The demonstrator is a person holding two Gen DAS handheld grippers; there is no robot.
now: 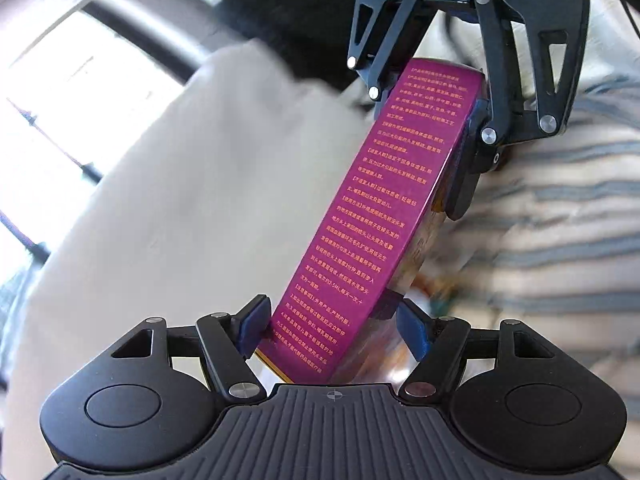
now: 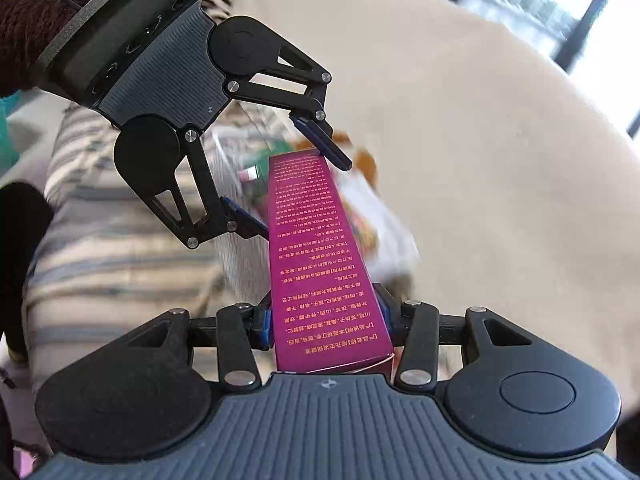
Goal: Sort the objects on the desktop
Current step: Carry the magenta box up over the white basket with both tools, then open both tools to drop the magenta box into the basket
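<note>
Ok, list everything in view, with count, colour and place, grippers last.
box: one, magenta with orange print, held in the air between both grippers.
cloth: one, white with grey stripes, beneath the box on one side.
surface: one, beige, blurred, behind the box.
packets: count unclear, blurred, multicoloured, under the box.
window: bright, at the edge of both views.
sleeve: one, dark brown, behind the left gripper.
left gripper: black with blue pads, on one end of the box, one pad seemingly off it.
right gripper: black with blue pads, shut on the other end.

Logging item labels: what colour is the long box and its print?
Magenta box with orange-gold text, clearest in the left wrist view.
</note>
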